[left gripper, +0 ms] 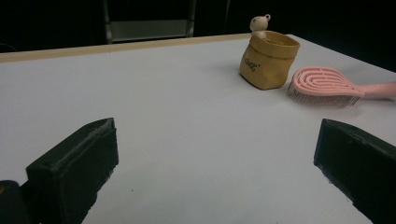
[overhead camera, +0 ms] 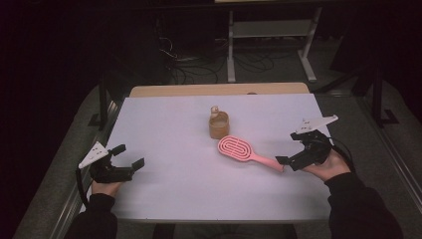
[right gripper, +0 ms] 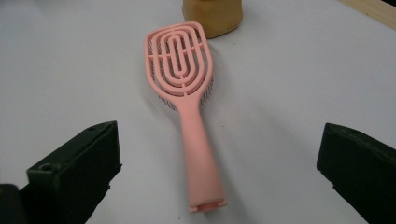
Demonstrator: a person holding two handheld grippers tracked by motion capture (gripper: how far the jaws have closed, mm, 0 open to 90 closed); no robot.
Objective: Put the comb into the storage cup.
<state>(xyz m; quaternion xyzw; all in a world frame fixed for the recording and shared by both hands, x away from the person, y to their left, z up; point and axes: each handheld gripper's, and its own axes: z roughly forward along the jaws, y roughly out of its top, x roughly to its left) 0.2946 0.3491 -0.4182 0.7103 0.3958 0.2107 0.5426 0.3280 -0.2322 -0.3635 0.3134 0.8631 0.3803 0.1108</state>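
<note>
Tan pouch (overhead camera: 219,126) just beyond pink hairbrush (overhead camera: 244,151), right claw (overhead camera: 287,162) near

Dark room, white-topped table (overhead camera: 164,199), metal shelf frame (overhead camera: 268,30), cables (overhead camera: 199,62) on grey floor (overhead camera: 378,134)

The right gripper view's top edge cuts off the tan pouch (right gripper: 213,17); its printed word is too small to read

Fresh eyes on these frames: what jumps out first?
The pink plastic hairbrush lying bristles-down right of centre on the white table, its handle end between the open jaws of the right gripper. Just behind it stands a small tan paper-style pouch with a little bear figure on its rim. The left gripper hovers open at the near-left, holding nothing.
</note>
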